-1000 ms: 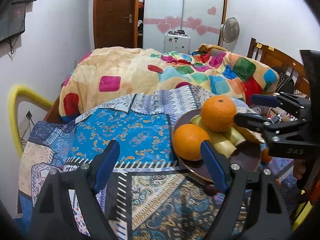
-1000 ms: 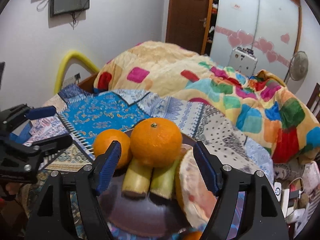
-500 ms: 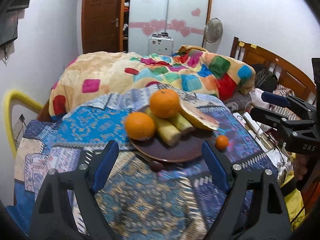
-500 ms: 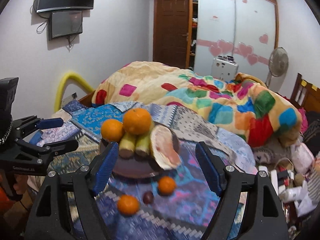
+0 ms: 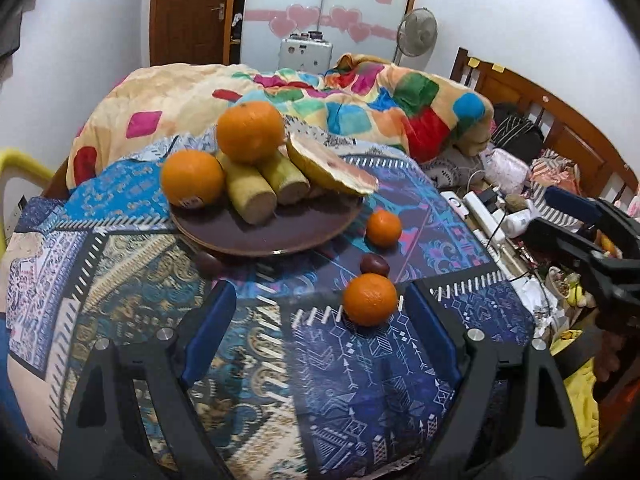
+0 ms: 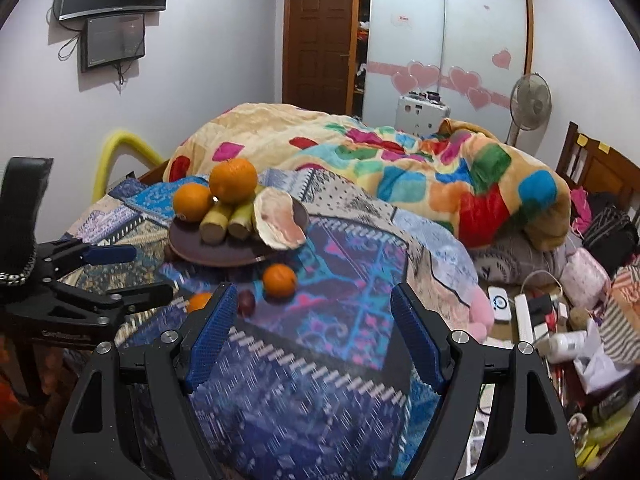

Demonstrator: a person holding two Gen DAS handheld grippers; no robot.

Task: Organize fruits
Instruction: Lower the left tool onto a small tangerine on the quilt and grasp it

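A brown plate on the patterned bedcloth holds two big oranges, pale cut stalks and a flat pinkish fruit slice. Loose on the cloth in front of it lie two small oranges and a dark round fruit. My left gripper is open and empty, the nearer small orange just beyond its fingertips. My right gripper is open and empty too, short of a small orange. Each gripper shows at the edge of the other's view.
A second dark fruit lies at the plate's near left rim. A bright patchwork quilt is heaped behind the plate. Bottles, cables and bags crowd the bed's right side by a wooden headboard. A yellow tube arches at left.
Both grippers have drawn back from the plate, which now looks smaller and farther. The loose small oranges and dark fruit on the cloth have come into view.
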